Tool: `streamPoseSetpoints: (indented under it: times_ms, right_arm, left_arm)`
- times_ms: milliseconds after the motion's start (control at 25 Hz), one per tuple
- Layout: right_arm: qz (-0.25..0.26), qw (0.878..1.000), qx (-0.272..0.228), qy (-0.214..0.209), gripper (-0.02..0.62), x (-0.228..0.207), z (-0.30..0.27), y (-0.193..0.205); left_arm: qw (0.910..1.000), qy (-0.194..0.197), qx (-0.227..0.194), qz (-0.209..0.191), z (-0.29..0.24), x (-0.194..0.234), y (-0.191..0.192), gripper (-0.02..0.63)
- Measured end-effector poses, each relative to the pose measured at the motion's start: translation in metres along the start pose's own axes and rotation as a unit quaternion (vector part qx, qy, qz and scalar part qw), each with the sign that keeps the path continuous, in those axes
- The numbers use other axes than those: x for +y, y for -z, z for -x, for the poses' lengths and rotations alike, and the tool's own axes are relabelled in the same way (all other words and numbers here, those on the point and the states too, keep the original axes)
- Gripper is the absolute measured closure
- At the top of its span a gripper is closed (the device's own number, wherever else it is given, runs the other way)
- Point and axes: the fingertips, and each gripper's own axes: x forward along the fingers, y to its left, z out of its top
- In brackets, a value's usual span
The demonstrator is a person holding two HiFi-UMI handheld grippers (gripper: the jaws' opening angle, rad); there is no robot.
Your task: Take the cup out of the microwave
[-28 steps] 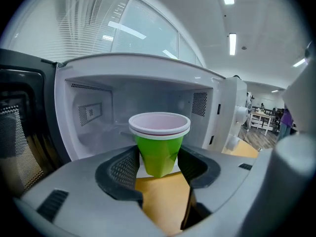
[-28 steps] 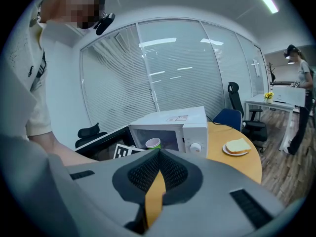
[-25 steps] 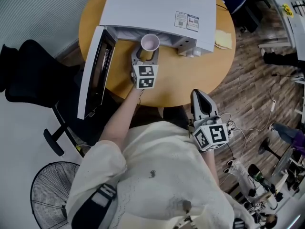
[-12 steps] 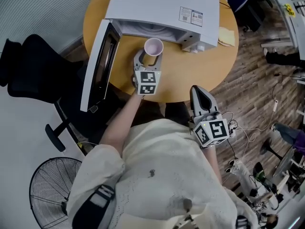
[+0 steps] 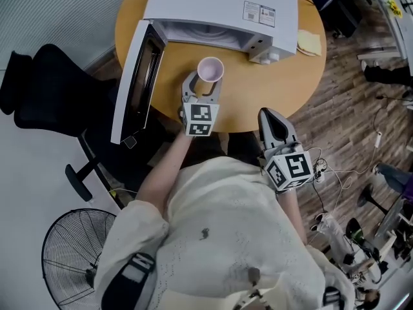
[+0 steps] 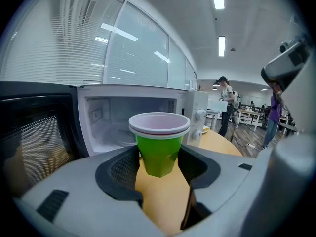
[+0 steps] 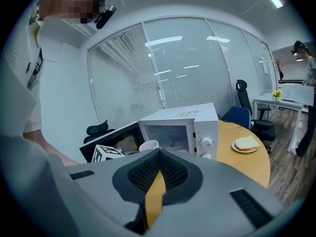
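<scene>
A green cup with a white rim (image 5: 210,68) hangs over the round wooden table (image 5: 271,82), just outside the white microwave (image 5: 219,8). My left gripper (image 5: 204,82) is shut on it. In the left gripper view the cup (image 6: 159,132) sits upright between the two dark pads (image 6: 121,169), its wall slightly dented, with the empty microwave cavity (image 6: 123,120) behind it. My right gripper (image 5: 268,115) hovers at the table's near edge, shut and holding nothing. In the right gripper view its jaws (image 7: 159,154) meet at the tips.
The microwave door (image 5: 132,89) stands open to the left. A plate with bread (image 7: 249,143) lies right of the microwave. A black office chair (image 5: 39,95) and a fan (image 5: 71,257) stand on the floor at the left. People (image 6: 226,105) stand far off.
My left gripper has pulled the cup from the microwave's mouth out over the table, toward the person. The right gripper has stayed in place.
</scene>
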Motion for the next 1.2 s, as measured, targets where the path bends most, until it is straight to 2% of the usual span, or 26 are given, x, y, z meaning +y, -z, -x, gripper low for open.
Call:
streamPoseSetpoints:
  times_ms: [360,880,1200]
  right_arm:
    - [0.002,1.0,0.005,-0.008,0.588,0.003,-0.002,0.006]
    - [0.011,1.0,0.004,-0.017,0.588,0.009,-0.001,0.008]
    - [0.009,1.0,0.002,-0.016,0.588,0.007,-0.001,0.008]
  left_arm:
    - [0.9999,0.006,-0.011,0.012,0.038,-0.009,-0.007,0.341]
    - [0.9996,0.017,-0.003,0.022,0.081,-0.013,-0.011,0.341]
    - [0.9999,0.016,0.002,0.002,0.092,-0.014,-0.016,0.341]
